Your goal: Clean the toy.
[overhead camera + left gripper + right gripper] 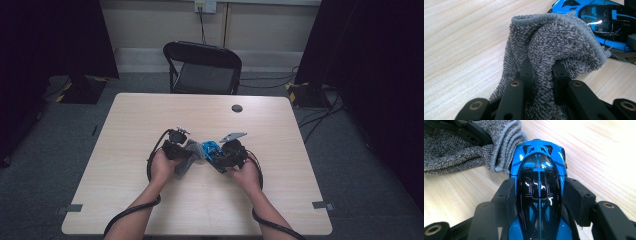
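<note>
Both tools meet near the middle of the table [280, 150], one in each hand. On the person's left, the left tool [541, 72] has its two black jaws pinched tight on a fold of a grey terry cloth [559, 42]; the fabric bulges up between and above the jaws and hangs down around them onto the wood. In the high view that left tool [176, 148] sits above the left hand [161, 167], with the cloth [190, 156] bunched between the two tools.

On the person's right, the right tool [539, 195] is clamped on a blue and black toy car [539, 170], one jaw pressed against each flank of its glossy dark canopy. The car's blue end points away from the tool and lies just beside the edge of the cloth [454, 152]; whether they touch cannot be told. From above, the right tool [231, 154] shows over the right hand [246, 172], and the car [210, 149] lies low over the table, next to the cloth.

A black folding chair [202, 67] stands beyond the far edge of the table.
</note>
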### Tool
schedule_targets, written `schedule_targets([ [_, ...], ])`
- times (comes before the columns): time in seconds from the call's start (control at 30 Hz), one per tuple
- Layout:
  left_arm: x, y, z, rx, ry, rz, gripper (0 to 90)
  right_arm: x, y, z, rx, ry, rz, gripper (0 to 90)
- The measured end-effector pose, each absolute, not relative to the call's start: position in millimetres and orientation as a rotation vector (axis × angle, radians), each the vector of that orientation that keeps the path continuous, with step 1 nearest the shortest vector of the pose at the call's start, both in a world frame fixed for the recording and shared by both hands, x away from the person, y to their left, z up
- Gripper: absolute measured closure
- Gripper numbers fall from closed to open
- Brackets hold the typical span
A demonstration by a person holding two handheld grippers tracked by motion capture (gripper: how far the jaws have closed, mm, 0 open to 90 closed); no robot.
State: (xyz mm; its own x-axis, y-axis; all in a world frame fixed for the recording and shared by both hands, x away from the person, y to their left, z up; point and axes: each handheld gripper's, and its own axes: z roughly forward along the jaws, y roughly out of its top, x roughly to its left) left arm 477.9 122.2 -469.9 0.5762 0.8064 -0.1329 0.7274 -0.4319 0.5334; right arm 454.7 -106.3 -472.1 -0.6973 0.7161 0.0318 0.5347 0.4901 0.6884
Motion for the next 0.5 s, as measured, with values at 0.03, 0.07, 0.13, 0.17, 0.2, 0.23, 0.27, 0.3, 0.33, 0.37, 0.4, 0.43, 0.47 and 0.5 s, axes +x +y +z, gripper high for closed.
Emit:
schedule_targets([
  [0.03, 478.8, 122.4, -470.0, 2.26, 1.225, 0.192, 75.7, 454.7, -106.2, -472.0, 1.063, 2.479, 1.008, 44.3],
  [0.07, 479.7, 122.9, -470.0, 2.253, 1.231, 0.187, 75.7, 454.7, -106.2, -472.0, 1.063, 2.479, 1.008, 44.3],
  [0.13, 481.1, 123.3, -469.9, 2.258, 1.237, 0.199, 75.7, 454.7, -106.2, -472.2, 1.062, 2.478, 1.01, 44.3],
  [0.17, 482.0, 123.9, -469.9, 2.253, 1.242, 0.192, 75.7, 454.6, -106.2, -472.2, 1.06, 2.477, 1.01, 44.3],
  [0.2, 482.4, 124.3, -469.9, 2.249, 1.249, 0.193, 75.7, 454.6, -106.4, -472.3, 1.061, 2.476, 1.011, 44.3],
  [0.23, 483.0, 125.0, -470.1, 2.246, 1.253, 0.194, 75.7, 454.5, -106.5, -472.3, 1.062, 2.477, 1.012, 44.3],
  [0.27, 483.9, 126.2, -470.1, 2.247, 1.252, 0.19, 75.8, 454.4, -106.6, -472.3, 1.061, 2.477, 1.012, 44.3],
  [0.3, 484.3, 126.7, -470.3, 2.24, 1.262, 0.19, 75.8, 454.4, -106.6, -472.3, 1.062, 2.478, 1.012, 44.3],
  [0.33, 485.0, 127.7, -470.0, 2.241, 1.269, 0.196, 75.8, 454.6, -106.5, -472.1, 1.062, 2.478, 1.01, 44.3],
  [0.37, 485.9, 129.2, -469.9, 2.239, 1.276, 0.198, 75.8, 454.6, -106.2, -472.1, 1.062, 2.479, 1.009, 44.3],
  [0.4, 486.7, 130.9, -470.0, 2.231, 1.286, 0.2, 75.9, 454.6, -106.2, -472.1, 1.062, 2.479, 1.009, 44.3],
  [0.43, 487.2, 132.8, -470.0, 2.225, 1.294, 0.203, 75.9, 454.6, -106.5, -472.1, 1.062, 2.478, 1.009, 44.3],
  [0.47, 487.7, 134.2, -470.2, 2.218, 1.302, 0.202, 75.9, 454.4, -106.5, -472.1, 1.061, 2.478, 1.009, 44.3],
  [0.5, 488.4, 136.7, -470.2, 2.217, 1.306, 0.199, 75.9, 454.3, -106.5, -472.2, 1.061, 2.478, 1.009, 44.3],
])
